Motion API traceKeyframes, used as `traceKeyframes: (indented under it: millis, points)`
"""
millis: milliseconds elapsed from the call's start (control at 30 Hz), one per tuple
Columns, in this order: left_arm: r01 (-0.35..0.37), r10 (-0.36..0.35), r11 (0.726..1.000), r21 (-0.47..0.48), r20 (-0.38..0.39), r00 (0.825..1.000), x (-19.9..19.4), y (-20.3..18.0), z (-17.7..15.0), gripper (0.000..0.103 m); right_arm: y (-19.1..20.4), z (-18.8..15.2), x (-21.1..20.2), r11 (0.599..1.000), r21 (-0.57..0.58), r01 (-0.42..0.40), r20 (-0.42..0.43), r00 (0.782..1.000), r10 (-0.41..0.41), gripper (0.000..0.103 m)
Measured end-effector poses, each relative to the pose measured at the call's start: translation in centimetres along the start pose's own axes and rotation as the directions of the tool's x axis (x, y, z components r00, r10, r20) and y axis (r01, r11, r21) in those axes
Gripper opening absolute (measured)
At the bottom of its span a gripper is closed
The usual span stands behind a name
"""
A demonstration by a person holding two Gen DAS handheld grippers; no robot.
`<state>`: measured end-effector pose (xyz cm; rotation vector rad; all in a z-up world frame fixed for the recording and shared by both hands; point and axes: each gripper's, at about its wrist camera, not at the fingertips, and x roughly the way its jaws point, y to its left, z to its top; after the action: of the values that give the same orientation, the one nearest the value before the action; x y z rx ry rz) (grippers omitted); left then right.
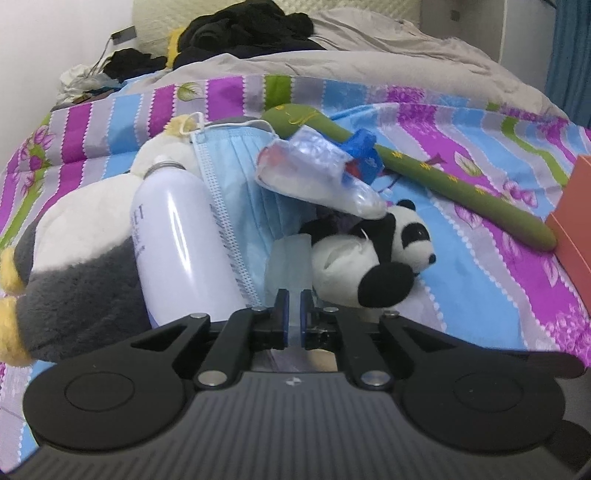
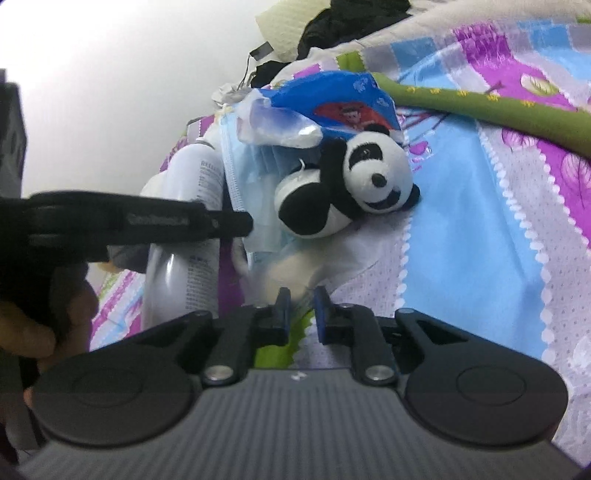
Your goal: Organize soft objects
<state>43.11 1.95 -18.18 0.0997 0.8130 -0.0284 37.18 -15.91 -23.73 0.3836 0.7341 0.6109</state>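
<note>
A small panda plush (image 1: 373,254) (image 2: 354,188) lies on the striped bedsheet (image 1: 480,288), leaning on a blue face mask (image 1: 236,162) (image 2: 251,177). My left gripper (image 1: 293,317) is shut on a pale blue translucent fold (image 1: 288,258) beside the panda. In the right wrist view its black body (image 2: 147,221) reaches in from the left, held by a hand (image 2: 37,325). My right gripper (image 2: 301,317) sits just below the panda with a narrow gap between its pads. A blurred pale fold (image 2: 280,273) lies at its tips; bedsheet shows through the gap.
A grey-and-white plush (image 1: 74,266) and a white bottle (image 1: 177,236) (image 2: 184,236) lie left of the mask. A crinkled plastic packet (image 1: 317,173) (image 2: 332,103) rests on top, with a long green plush (image 1: 443,181) (image 2: 480,107) behind. An orange box (image 1: 576,229) stands at right; black clothes (image 1: 251,29) lie at the back.
</note>
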Motion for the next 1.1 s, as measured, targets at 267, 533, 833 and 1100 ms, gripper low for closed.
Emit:
traceKeyframes:
  millis: [267, 533, 833, 1100]
  points:
    - [-0.009, 0.01, 0.999, 0.031, -0.013, 1.0, 0.1, -0.1, 0.6, 0.007, 2.9, -0.9, -0.8, 0.968, -0.242, 0.06, 0.066, 0.997, -0.046, 0.035]
    - [0.032, -0.033, 0.999, -0.019, -0.05, 0.998, 0.4, 0.8, 1.3, 0.009, 4.4, -1.6, 1.0, 0.92, -0.369, 0.133, 0.031, 0.991, -0.131, 0.049]
    - [0.054, -0.053, 0.998, 0.025, -0.046, 0.998, 0.5, -0.4, 1.5, 0.04, 4.8, -1.8, 1.1, 0.88, -0.419, 0.223, 0.052, 0.974, -0.222, 0.015]
    - [-0.012, 0.016, 0.992, 0.125, -0.027, 0.999, 1.1, -2.0, 1.0, 0.04, 2.7, -0.4, -1.1, 0.894, -0.374, 0.246, 0.071, 0.969, -0.237, 0.008]
